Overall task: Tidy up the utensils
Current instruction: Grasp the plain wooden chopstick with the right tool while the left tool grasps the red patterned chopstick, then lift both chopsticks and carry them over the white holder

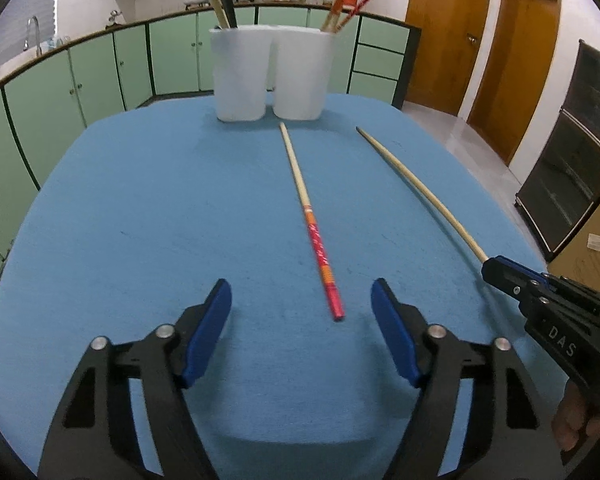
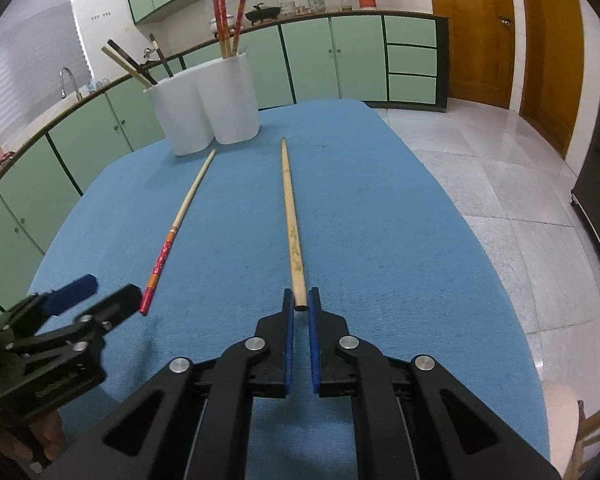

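Note:
A chopstick with a red patterned handle [image 1: 312,220] lies on the blue tablecloth [image 1: 140,220], its pale tip toward the white two-compartment holder [image 1: 272,76]. My left gripper [image 1: 302,308] is open, and the red end lies between its fingertips, untouched. My right gripper [image 2: 300,300] is shut on the butt end of a plain bamboo chopstick [image 2: 290,220], which points at the holder [image 2: 208,104]. In the right wrist view the red chopstick [image 2: 180,220] lies to the left, with the left gripper [image 2: 100,292] at its end. The holder's left cup has dark and bamboo chopsticks, its right cup red ones.
The table's right edge [image 2: 480,240] drops to a pale tiled floor. Green kitchen cabinets [image 1: 100,80] curve behind the table, wooden doors [image 1: 448,32] stand at the back right, and a dark glass cabinet [image 1: 572,152] is on the right. A wooden chair [image 2: 592,432] shows low right.

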